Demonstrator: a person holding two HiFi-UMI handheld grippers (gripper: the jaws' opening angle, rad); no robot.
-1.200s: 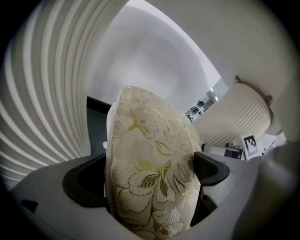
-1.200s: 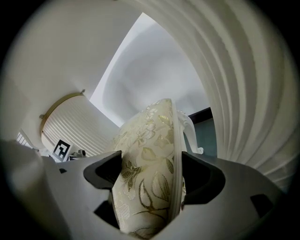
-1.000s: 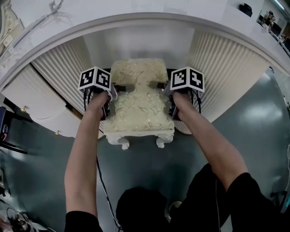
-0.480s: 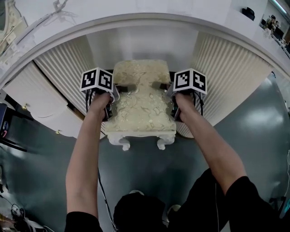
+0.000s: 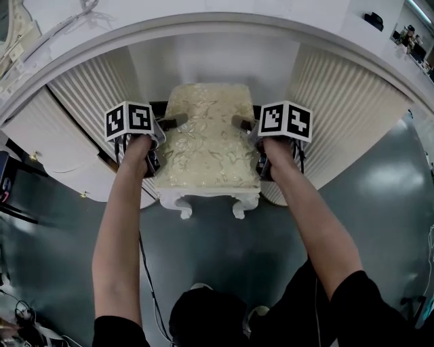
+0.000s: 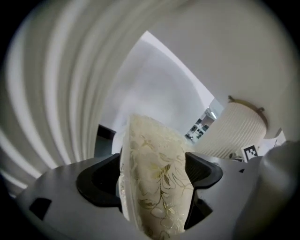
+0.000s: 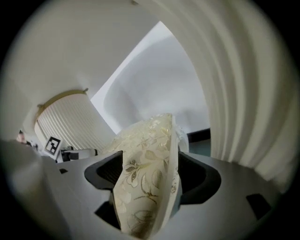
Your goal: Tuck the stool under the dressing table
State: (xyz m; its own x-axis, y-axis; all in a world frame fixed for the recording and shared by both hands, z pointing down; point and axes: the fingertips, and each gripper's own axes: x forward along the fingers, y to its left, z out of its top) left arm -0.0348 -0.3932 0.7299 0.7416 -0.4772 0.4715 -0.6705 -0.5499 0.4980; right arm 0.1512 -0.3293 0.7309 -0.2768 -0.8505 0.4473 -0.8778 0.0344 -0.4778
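Closest to us are our own arms, black sleeves ending near the elbows, with the left forearm (image 5: 122, 217) and right forearm (image 5: 308, 203) reaching out over the shiny dark grey floor (image 5: 217, 244). Just past them are the stool's white carved front legs (image 5: 183, 207), both planted on the floor.

Next up, the business end. The left gripper (image 5: 171, 123) has the left side edge of the stool (image 5: 210, 146) between its jaws, and those jaws are closing. In the left gripper view the cream floral cushion (image 6: 154, 159) fills the gap, and both pads look to be up against the fabric. The right gripper (image 5: 241, 123) mirrors that on the right side edge. It's clamped on the cushion, with one jaw lying on top of the seat in the head view and the fabric bulging between the pads in the right gripper view.

As for the stool itself, it's standing in the knee gap of the dressing table (image 5: 203, 30), between the left fluted pedestal (image 5: 88, 88) and the right fluted pedestal (image 5: 346, 101). It's close to both but touching neither, as far as we can see. Its front legs are about in line with the pedestals' near faces, and the seat's far edge points at the plain white back panel (image 5: 210, 61). The curved white top (image 5: 285, 13) arcs over all of it. Way out at the top's far right end sits a small black thing (image 5: 369, 13), too small for us to say what it is.
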